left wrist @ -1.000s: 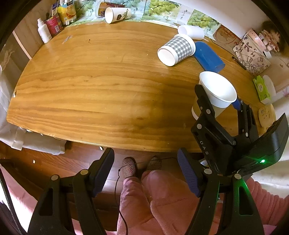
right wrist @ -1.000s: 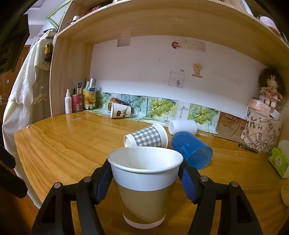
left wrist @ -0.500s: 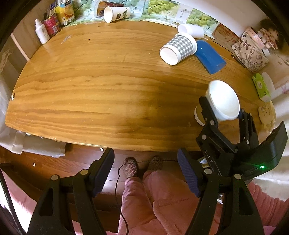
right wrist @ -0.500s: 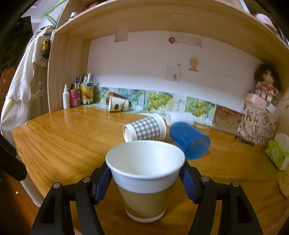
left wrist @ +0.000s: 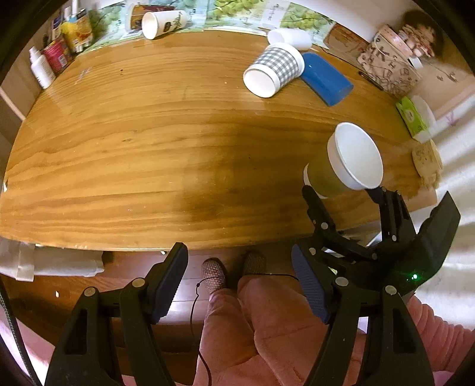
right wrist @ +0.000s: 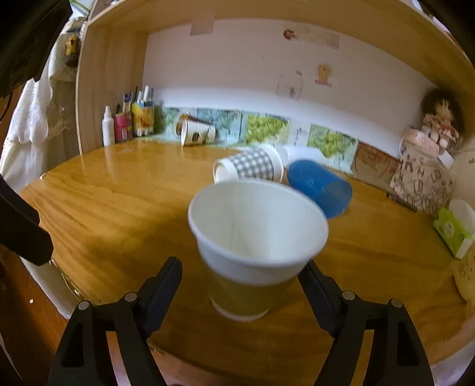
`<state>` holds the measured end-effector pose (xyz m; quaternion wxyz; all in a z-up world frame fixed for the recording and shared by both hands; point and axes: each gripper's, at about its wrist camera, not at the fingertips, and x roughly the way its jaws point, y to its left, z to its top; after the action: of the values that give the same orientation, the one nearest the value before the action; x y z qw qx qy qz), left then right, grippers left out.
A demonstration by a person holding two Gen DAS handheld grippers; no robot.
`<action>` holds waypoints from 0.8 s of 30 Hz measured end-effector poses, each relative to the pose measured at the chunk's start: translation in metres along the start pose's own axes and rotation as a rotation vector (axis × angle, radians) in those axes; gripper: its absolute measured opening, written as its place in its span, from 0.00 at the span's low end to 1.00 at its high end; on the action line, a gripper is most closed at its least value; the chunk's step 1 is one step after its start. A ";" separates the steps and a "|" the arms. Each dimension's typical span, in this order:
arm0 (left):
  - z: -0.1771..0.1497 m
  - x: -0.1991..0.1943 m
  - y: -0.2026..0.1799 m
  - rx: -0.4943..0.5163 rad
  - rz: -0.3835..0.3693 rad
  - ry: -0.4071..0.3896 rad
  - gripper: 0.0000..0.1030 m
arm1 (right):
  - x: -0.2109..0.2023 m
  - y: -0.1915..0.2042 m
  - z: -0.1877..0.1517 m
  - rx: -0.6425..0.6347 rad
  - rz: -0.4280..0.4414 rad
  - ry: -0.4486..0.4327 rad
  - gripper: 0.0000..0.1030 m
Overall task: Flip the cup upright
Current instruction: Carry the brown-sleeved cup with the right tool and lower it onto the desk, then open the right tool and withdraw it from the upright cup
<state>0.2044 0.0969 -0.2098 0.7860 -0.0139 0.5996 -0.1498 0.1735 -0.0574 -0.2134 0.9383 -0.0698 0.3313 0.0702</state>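
Cup [right wrist: 255, 237] stands upright on the desk [right wrist: 118, 202], right gripper [right wrist: 242, 282] fingers spread clear either side; left gripper [left wrist: 239, 279] fingers spread, holding nothing.

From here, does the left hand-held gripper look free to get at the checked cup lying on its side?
Probably yes. The left hand-held gripper is open and empty, with bare table between it and the checked cup; the blue cup lies on its far side.

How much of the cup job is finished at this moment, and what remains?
Done: the white-and-olive cup stands upright on the table. In hand: the right gripper has open jaws around it. Left: the checked cup, blue cup and printed cup lie sideways.
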 end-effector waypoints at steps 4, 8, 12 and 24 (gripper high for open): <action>0.000 0.001 0.004 0.009 -0.014 -0.010 0.74 | -0.003 0.000 -0.008 0.042 -0.017 0.080 0.81; 0.000 0.002 0.012 -0.029 -0.021 -0.023 0.74 | -0.010 -0.004 -0.009 0.097 -0.010 0.160 0.81; -0.002 0.000 0.017 -0.076 -0.043 -0.046 0.74 | -0.018 -0.011 -0.006 0.120 0.007 0.260 0.87; -0.020 -0.042 -0.014 -0.106 -0.057 -0.134 0.74 | -0.086 -0.024 0.029 0.111 0.061 0.405 0.87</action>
<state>0.1726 0.0976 -0.1737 0.8181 -0.0826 0.5520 -0.1386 0.1292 -0.0827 -0.1344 0.8523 -0.0204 0.5186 0.0648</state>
